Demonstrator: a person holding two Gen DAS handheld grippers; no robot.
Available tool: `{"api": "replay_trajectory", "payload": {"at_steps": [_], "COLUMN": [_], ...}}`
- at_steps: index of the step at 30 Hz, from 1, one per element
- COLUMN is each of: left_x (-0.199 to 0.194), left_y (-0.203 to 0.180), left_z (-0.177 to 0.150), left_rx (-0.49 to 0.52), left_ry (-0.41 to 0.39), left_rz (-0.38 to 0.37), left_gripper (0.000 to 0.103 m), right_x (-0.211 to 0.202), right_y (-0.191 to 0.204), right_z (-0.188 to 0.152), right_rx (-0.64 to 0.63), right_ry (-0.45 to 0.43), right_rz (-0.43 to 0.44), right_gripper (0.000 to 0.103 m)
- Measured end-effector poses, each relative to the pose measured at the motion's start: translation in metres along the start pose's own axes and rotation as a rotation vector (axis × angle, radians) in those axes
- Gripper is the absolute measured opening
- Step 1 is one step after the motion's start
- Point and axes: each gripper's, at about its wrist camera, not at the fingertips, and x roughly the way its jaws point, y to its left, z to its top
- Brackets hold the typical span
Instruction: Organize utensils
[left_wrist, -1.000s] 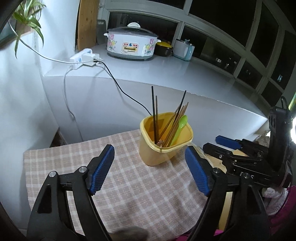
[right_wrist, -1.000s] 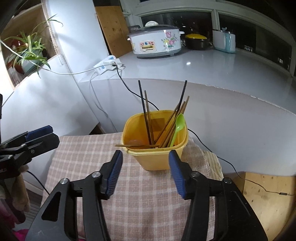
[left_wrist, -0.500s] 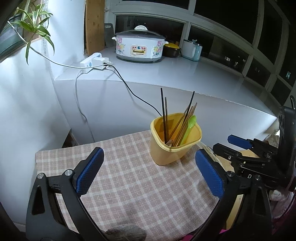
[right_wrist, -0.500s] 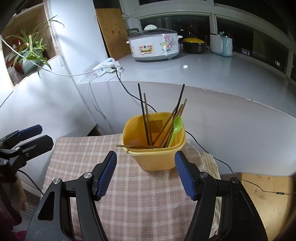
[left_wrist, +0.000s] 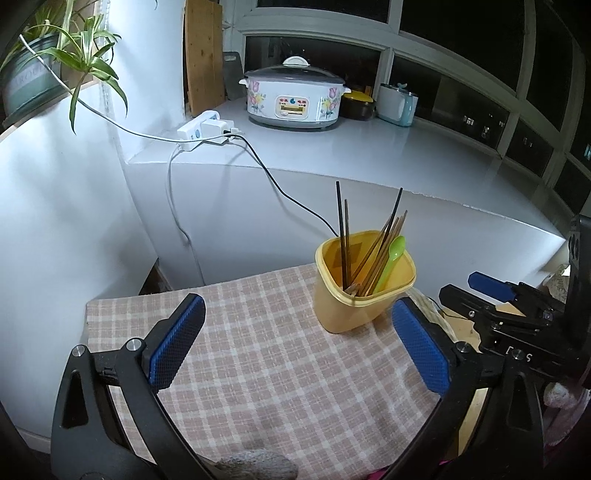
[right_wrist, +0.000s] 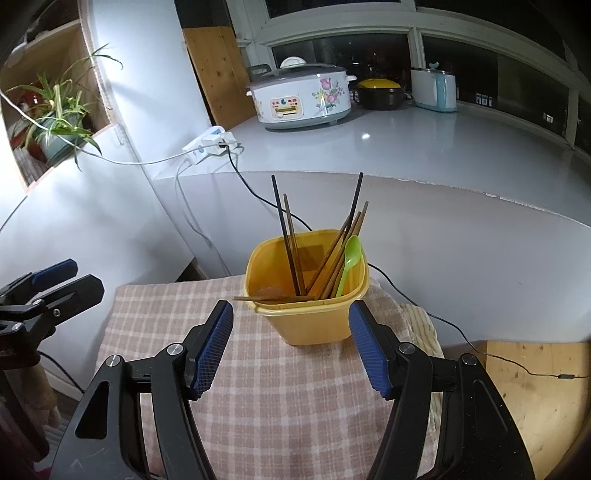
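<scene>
On the checked cloth (right_wrist: 280, 398) covering the desk sits the yellow cup (right_wrist: 308, 317), chopsticks (right_wrist: 332, 251) and a green spoon (right_wrist: 347, 264) standing inside. Left tool (left_wrist: 295, 350) gapes wide, right tool (right_wrist: 291, 345) sits partly spread, both holding nothing.
</scene>
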Motion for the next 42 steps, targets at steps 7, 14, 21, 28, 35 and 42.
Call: {"api": "replay_trajectory", "payload": {"at_steps": [7, 14, 21, 28, 35, 42], "left_x": [-0.003, -0.002, -0.005, -0.005, -0.005, -0.005], "left_y": [0.000, 0.000, 0.002, 0.002, 0.003, 0.006], "left_z": [0.002, 0.003, 0.007, 0.007, 0.010, 0.013], "left_rx": [-0.005, -0.013, -0.034, -0.033, -0.035, -0.038], "left_ry": [-0.012, -0.013, -0.024, -0.028, -0.031, -0.037], "left_rz": [-0.001, -0.009, -0.024, -0.024, -0.026, -0.039], "left_gripper": [0.103, 0.103, 0.103, 0.103, 0.103, 0.103], "right_x": [0.001, 0.002, 0.004, 0.005, 0.007, 0.009], "right_y": [0.000, 0.001, -0.001, -0.003, -0.003, -0.003], "right_z": [0.000, -0.001, 0.001, 0.002, 0.003, 0.004], "right_rx": [0.013, 0.015, 0.026, 0.042, 0.043, 0.051], "right_ry": [0.000, 0.001, 0.007, 0.007, 0.007, 0.011], "right_rz": [0.005, 0.004, 0.004, 0.003, 0.004, 0.001], "right_gripper": [0.065, 0.065, 0.065, 0.065, 0.065, 0.065]}}
